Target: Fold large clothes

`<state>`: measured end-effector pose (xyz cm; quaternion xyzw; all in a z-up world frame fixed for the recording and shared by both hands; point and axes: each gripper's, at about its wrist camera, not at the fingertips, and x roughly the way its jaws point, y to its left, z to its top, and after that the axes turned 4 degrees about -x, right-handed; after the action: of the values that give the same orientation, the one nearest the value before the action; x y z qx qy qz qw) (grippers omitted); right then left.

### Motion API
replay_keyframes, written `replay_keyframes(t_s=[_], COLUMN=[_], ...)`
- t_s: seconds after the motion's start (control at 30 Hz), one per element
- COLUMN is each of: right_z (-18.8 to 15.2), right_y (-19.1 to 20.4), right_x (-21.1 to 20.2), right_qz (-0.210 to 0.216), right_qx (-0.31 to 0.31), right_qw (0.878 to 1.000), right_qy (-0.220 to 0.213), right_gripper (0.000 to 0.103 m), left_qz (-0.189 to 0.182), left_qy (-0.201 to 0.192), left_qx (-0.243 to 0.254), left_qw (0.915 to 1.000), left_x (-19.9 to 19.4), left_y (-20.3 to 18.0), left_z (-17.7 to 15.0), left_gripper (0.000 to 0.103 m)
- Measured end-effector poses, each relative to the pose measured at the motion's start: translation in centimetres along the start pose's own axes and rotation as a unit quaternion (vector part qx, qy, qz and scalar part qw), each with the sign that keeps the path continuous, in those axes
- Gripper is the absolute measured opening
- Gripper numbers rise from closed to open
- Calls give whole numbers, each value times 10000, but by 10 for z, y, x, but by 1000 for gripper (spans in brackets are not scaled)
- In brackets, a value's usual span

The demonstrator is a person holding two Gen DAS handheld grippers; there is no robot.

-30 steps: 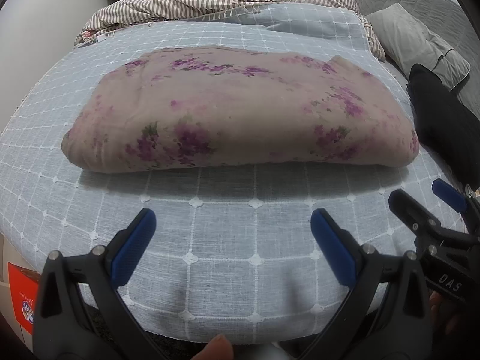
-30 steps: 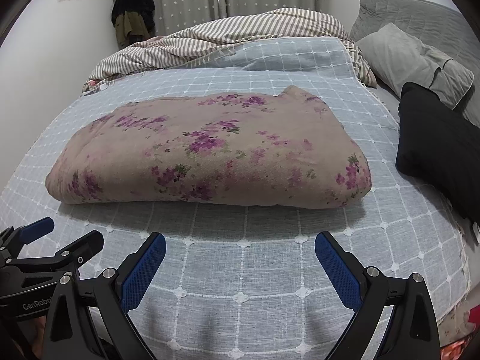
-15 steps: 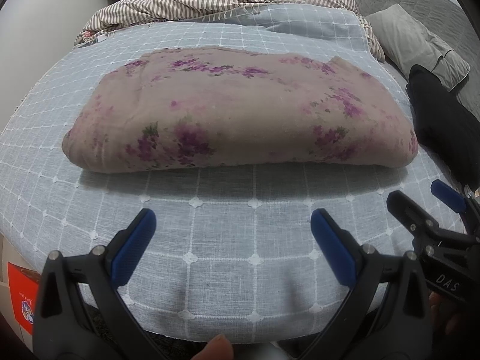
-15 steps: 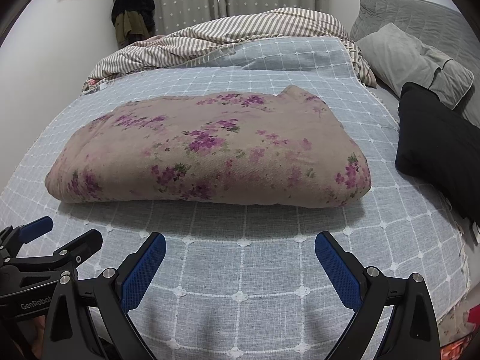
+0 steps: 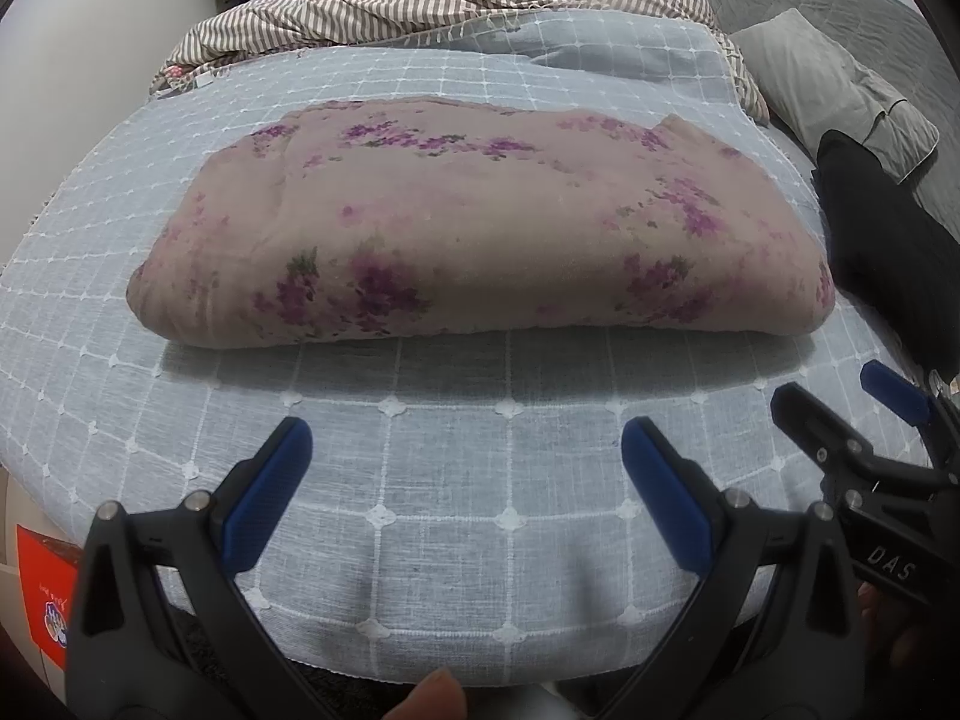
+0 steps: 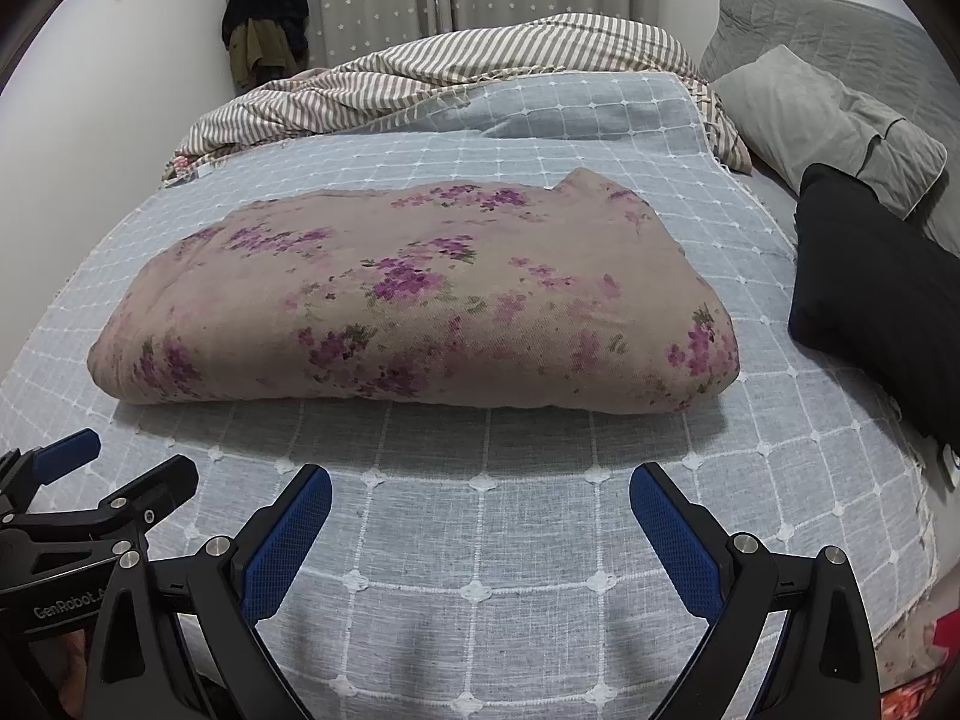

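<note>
A folded beige cloth with purple flowers lies as a thick flat bundle across the middle of the bed; it also shows in the right wrist view. My left gripper is open and empty, over the bed's near edge, short of the cloth. My right gripper is open and empty, also short of the cloth's near fold. The right gripper shows at the right edge of the left wrist view, and the left gripper at the left edge of the right wrist view.
The bed has a light blue checked cover. A striped duvet is bunched at the far side. Grey pillows and a black cushion lie at the right. Dark clothes hang by the curtain.
Hardly anything differs. Both grippers stay open over the near edge, and the cloth lies still.
</note>
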<state>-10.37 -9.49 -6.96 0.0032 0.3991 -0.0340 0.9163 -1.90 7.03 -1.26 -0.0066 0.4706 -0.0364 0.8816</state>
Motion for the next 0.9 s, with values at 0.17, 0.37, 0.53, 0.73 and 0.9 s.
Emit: replay_keyframes(t_s=[0.17,0.37,0.53,0.73,0.9], right_z=[0,0,1,2,2], right_y=[0,-2,-2,-2,-2], right_x=[0,0,1,0,3], right_qz=[-14,-39,-60,-65,-68], right_qx=[-19,0,-5,8,16], right_qw=[10000,10000,10000,10000,10000], right_qy=[-2,5,17,8,38], right_gripper=[101,101,101,101,101], left_qz=[10,12,36,94,108], left_qy=[15,40,61,65,85], left_qx=[18,52,45,18,13], left_qw=[10000,10000,10000,9999,9999], left_x=[2,3,5,7,9], left_y=[-2,-5,-5,-3,-2], left_z=[0,0,0,1,1], left_gripper=[102,102,102,102,102])
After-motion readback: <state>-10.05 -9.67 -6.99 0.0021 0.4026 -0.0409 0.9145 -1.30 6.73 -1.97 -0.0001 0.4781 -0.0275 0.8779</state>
